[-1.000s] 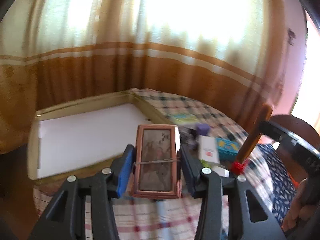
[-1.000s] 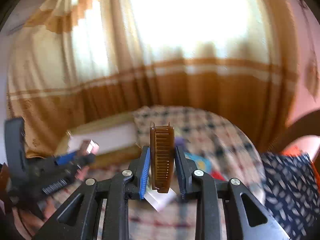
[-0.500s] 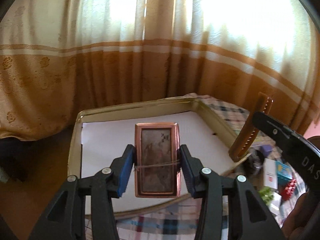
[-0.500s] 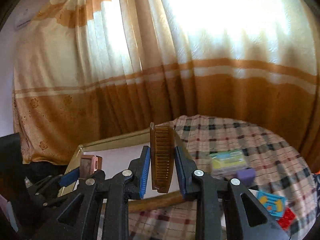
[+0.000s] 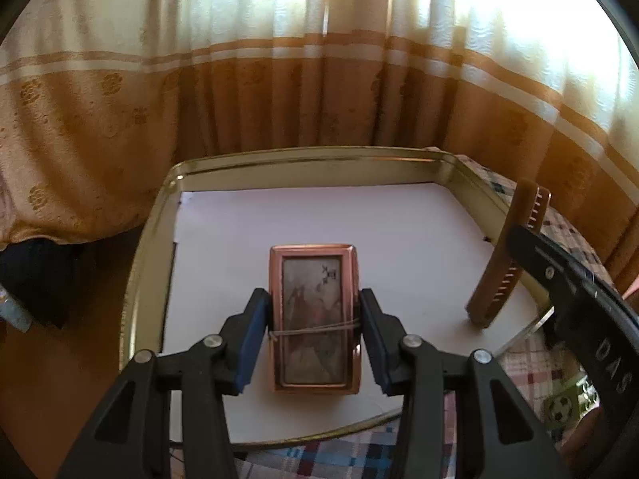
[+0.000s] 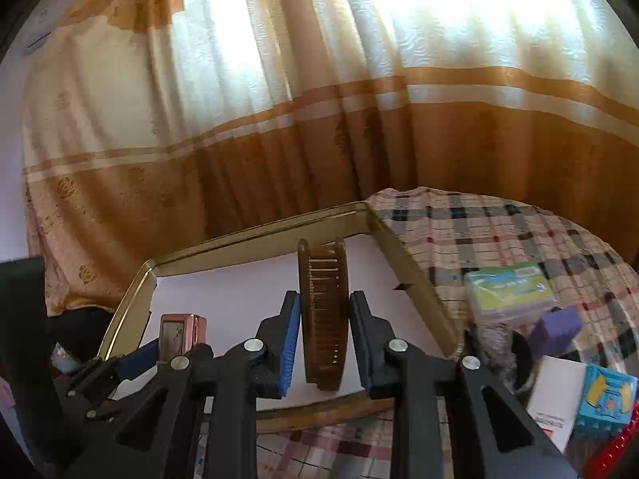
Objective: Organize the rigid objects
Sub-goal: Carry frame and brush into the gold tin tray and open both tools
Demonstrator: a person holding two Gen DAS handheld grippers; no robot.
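Left gripper (image 5: 313, 333): closed on a copper-framed rectangular case (image 5: 313, 319), held between the blue pads.
Case position: held over the white lining of a gold metal tray (image 5: 151, 215), near the tray's front rim.
Right gripper (image 6: 324, 343): closed on a brown plastic comb (image 6: 323, 319), held upright on edge.
Comb position: over the tray's right part, just inside the right wall.
Open room: bare white lining is seen ahead and left of both grippers.

Backdrop: cream-and-ochre banded curtain (image 6: 319, 119), backlit. Checked tablecloth (image 6: 479, 231) covers the table. Dark cloth (image 5: 36, 275) lies below the curtain hem, left.
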